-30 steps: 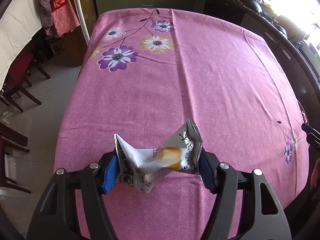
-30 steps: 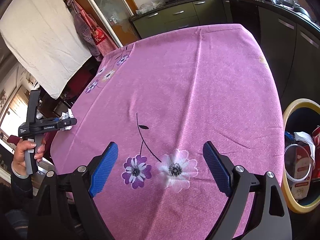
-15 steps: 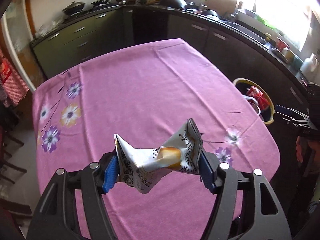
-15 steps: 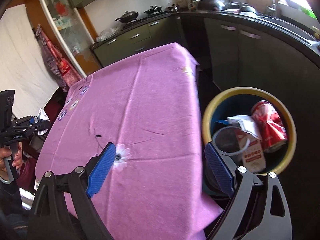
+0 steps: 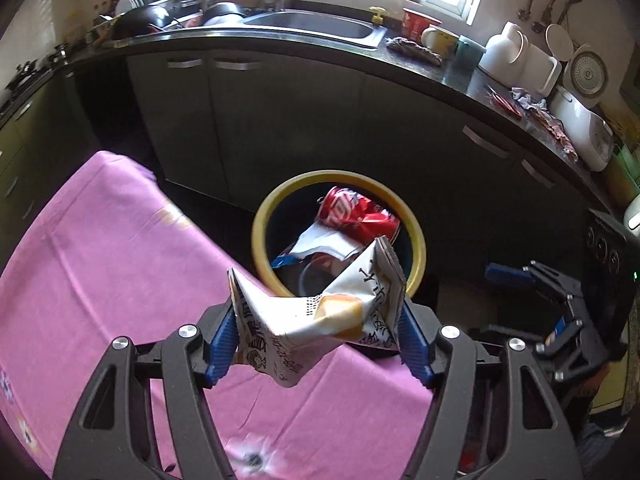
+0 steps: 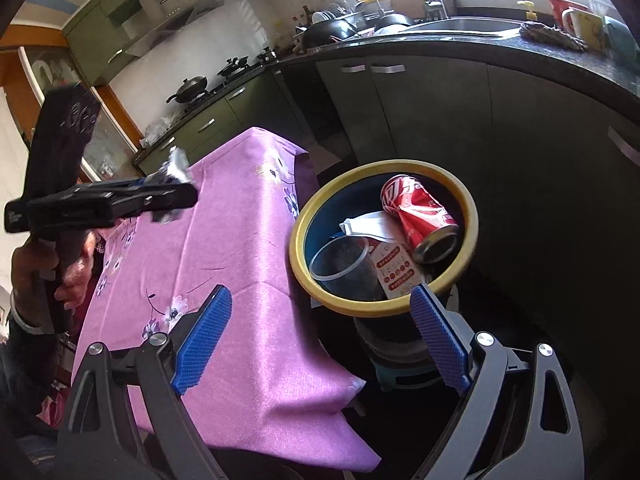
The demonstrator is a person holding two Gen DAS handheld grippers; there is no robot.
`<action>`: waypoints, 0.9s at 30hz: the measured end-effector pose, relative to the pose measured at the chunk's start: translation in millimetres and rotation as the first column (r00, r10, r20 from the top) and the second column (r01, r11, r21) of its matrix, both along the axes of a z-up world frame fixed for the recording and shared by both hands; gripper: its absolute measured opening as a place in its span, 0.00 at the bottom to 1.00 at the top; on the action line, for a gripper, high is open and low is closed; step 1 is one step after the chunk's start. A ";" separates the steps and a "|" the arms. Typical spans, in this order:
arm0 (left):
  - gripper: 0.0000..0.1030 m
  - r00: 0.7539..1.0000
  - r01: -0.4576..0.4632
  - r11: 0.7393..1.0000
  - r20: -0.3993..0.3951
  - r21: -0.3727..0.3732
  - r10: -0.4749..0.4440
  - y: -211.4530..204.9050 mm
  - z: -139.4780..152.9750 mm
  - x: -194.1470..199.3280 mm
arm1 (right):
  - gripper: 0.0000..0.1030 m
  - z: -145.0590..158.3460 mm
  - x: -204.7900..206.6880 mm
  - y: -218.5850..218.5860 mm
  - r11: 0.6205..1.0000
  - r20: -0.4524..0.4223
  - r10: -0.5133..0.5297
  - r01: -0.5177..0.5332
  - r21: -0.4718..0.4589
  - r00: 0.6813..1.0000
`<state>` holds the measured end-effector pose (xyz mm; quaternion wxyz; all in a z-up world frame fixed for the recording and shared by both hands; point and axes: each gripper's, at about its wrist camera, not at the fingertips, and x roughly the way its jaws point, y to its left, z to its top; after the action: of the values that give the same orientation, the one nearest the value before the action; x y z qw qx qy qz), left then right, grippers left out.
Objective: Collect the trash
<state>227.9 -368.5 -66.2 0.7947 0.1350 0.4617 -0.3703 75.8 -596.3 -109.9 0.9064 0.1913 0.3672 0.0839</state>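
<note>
Left wrist: your left gripper (image 5: 318, 334) has its jaws clamped on the crumpled white printed snack wrapper (image 5: 316, 316), held above the pink tablecloth's (image 5: 100, 280) edge, short of the yellow-rimmed round bin (image 5: 416, 236). The wrapper looks light, limp and crinkly (likely to flutter); a pinch across its folded middle suits.

Right wrist: your right gripper (image 6: 320, 340) has jaws apart, empty. The bin holds a crushed red drink can (image 6: 418, 216), clear plastic cup (image 6: 344, 268), white paper (image 6: 370, 226).
</note>
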 end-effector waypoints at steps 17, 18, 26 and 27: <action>0.78 0.989 -0.005 0.987 -0.143 0.162 0.028 -117.7 -105.7 91.4 | 0.87 -6.6 -15.1 -22.1 0.998 -0.015 -0.046 0.046 0.038 0.999; 0.79 0.991 -0.007 0.987 -0.134 0.159 0.029 -115.7 -103.1 89.7 | 0.87 -5.6 -15.0 -20.7 0.998 -0.013 -0.042 0.043 0.039 0.999; 0.89 0.999 -0.040 0.999 0.001 -0.013 0.041 -31.2 -27.2 29.5 | 0.88 0.1 -16.3 -5.8 0.999 0.006 -0.022 0.022 0.048 1.000; 0.89 0.997 -0.057 0.998 0.041 -0.040 0.058 -11.3 -15.4 16.6 | 0.89 0.4 -15.4 -2.3 0.999 0.006 -0.014 0.013 0.048 1.000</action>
<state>244.5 -379.9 -81.6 0.8170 0.1139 0.4415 -0.3531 60.4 -598.6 -109.5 0.9033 0.2154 0.3607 0.0872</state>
